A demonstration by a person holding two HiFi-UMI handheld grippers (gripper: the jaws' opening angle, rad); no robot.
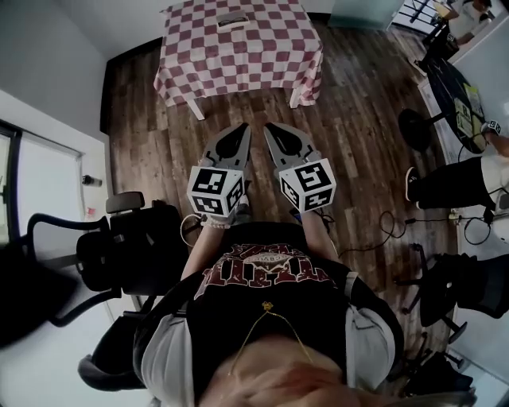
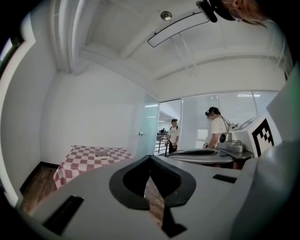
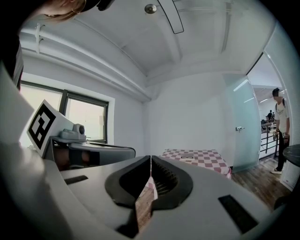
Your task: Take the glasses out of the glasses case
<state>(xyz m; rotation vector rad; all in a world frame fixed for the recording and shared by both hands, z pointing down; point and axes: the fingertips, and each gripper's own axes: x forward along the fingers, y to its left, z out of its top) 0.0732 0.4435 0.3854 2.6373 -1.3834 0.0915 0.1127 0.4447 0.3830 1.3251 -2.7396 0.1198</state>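
A small grey glasses case (image 1: 231,21) lies on a table with a red-and-white checked cloth (image 1: 262,56) at the far end of the room. The same case (image 2: 101,153) shows small on that table in the left gripper view, and the case (image 3: 189,157) shows again in the right gripper view. Both grippers are held side by side in front of my body, well short of the table. My left gripper (image 1: 244,129) is shut with nothing in it. My right gripper (image 1: 269,128) is shut and empty too. The glasses themselves are not visible.
Dark wooden floor (image 1: 358,151) lies between me and the table. A black office chair (image 1: 111,254) stands at my left. Another round dark table (image 1: 461,103) and seated people are at the right. Two people (image 2: 215,129) stand beyond a glass partition.
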